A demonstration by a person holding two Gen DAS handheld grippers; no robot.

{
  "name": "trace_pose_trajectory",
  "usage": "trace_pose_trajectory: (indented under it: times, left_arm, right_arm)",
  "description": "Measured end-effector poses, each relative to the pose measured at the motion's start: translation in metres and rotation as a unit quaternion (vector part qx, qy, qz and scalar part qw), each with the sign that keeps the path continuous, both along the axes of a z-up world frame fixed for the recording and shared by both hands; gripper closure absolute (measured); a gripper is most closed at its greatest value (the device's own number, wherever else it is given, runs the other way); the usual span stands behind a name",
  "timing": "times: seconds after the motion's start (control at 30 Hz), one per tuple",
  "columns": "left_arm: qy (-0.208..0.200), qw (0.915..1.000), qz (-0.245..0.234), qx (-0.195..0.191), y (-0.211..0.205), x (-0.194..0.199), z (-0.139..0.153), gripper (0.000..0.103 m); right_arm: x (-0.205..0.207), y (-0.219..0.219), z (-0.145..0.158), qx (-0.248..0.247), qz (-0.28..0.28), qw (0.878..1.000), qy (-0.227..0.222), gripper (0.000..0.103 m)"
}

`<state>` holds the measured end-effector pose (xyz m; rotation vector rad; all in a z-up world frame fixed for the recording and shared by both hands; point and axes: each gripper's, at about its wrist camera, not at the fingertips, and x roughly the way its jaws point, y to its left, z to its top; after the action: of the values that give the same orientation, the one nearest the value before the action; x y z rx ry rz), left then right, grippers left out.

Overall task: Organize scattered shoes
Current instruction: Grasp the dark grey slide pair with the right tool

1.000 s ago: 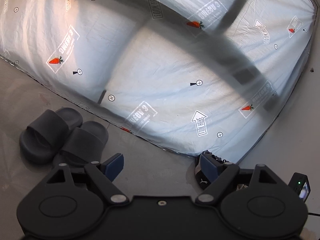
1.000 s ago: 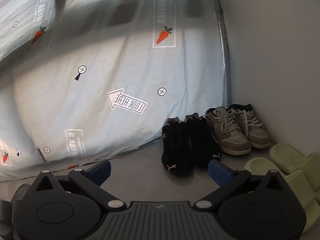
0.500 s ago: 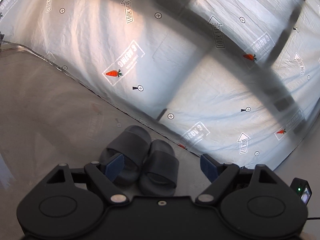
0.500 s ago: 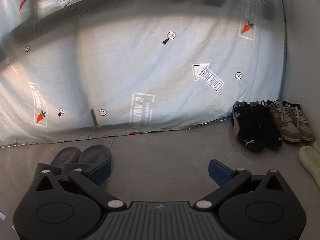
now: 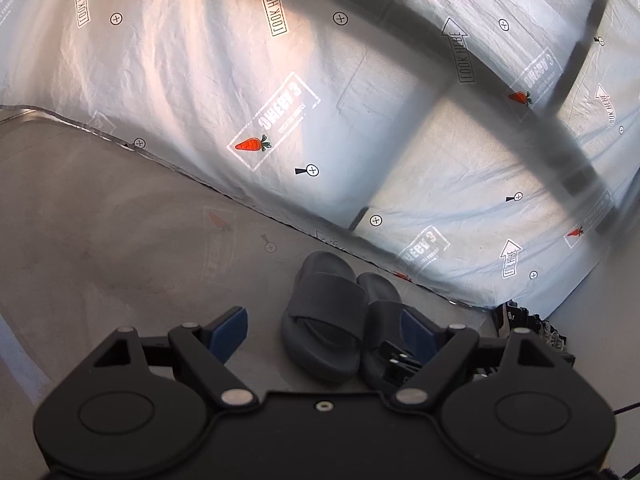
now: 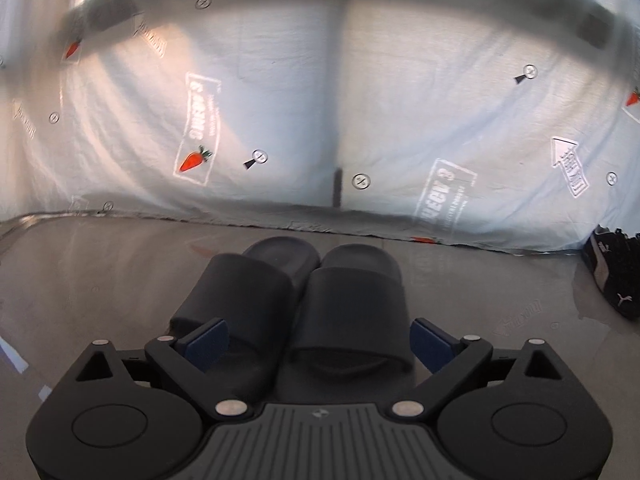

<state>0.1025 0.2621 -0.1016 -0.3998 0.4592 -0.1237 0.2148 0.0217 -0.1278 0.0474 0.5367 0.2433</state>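
A pair of dark slides lies side by side on the grey floor by the printed sheet. In the left wrist view the left slide (image 5: pixel 324 320) lies between the fingers of my open left gripper (image 5: pixel 322 328), and the right slide (image 5: pixel 378 312) runs under its right pad (image 5: pixel 416 326). In the right wrist view both slides, left (image 6: pixel 244 300) and right (image 6: pixel 352 308), sit between the pads of my right gripper (image 6: pixel 316 344). Its jaws are closing, and the pads stand at the slides' outer sides without visibly pressing.
A white sheet (image 6: pixel 360 100) printed with carrots and arrows hangs behind the slides and meets the floor. Black sneakers (image 6: pixel 616 272) stand at the right by the sheet's edge, and show too in the left wrist view as sneakers (image 5: pixel 516 316). A black gripper part (image 5: pixel 396 360) lies against the right slide.
Both grippers swung left from the sneaker row to the dark slides, which now lie between their fingers. The right gripper's pads have drawn a little closer together.
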Motion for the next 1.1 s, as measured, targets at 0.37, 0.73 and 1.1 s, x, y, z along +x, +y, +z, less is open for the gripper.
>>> trace_pose_trajectory:
  times: [0.37, 0.73, 1.1]
  left_arm:
    - [0.029, 0.9995, 0.0, -0.009, 0.023, 0.047, -0.013, 0.019]
    - [0.079, 0.9963, 0.031, -0.012, 0.032, 0.06, -0.032, 0.019]
    - [0.063, 0.998, 0.01, 0.004, 0.021, 0.058, -0.023, 0.019]
  right_arm:
    - [0.031, 0.025, -0.039, 0.001, -0.029, 0.999, 0.046, 0.034]
    - [0.05, 0.025, -0.052, 0.026, -0.027, 0.999, 0.006, 0.033]
    - [0.062, 0.03, -0.044, 0.012, 0.003, 1.0, -0.018, 0.069]
